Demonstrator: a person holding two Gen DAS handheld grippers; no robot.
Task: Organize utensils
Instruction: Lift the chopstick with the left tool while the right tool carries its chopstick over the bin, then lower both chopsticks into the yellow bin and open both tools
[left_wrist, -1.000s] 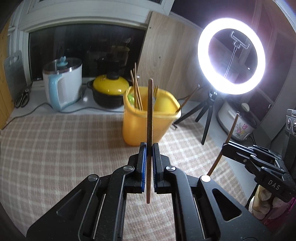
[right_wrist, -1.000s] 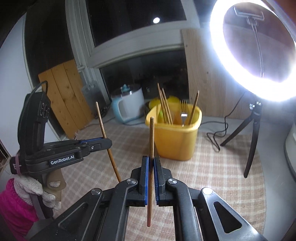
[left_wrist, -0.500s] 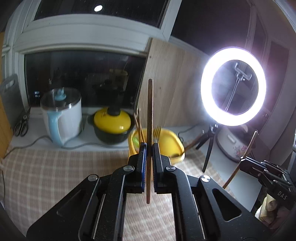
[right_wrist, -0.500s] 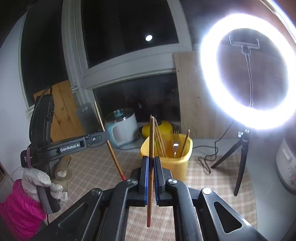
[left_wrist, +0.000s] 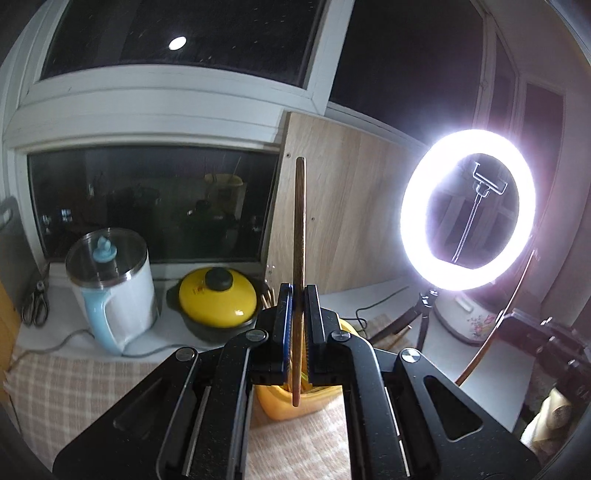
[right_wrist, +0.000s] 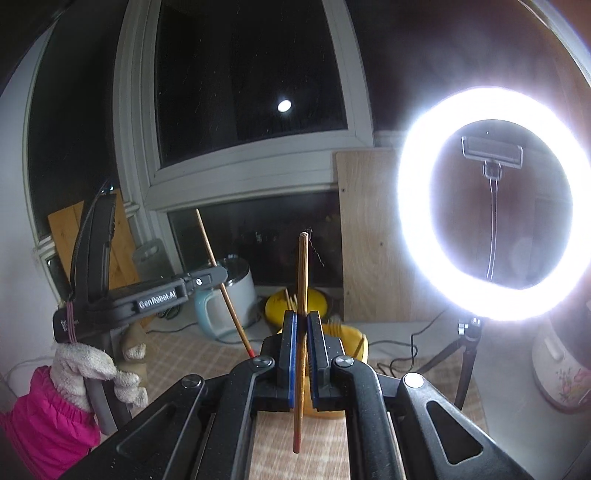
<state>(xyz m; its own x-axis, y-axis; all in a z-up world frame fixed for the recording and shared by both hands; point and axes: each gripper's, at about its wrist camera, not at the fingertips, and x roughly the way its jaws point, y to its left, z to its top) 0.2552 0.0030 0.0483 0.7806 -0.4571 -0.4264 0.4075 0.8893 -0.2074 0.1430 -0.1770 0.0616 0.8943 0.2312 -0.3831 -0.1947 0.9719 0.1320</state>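
— What does each hand-held gripper hold?
— The left hand-held gripper clamps an upright chopstick; the right hand-held gripper pinches a second chopstick, both above the yellow bin.
— Any writing?
— Only the right view shows "GenRobot.AI" (on the left one's side).
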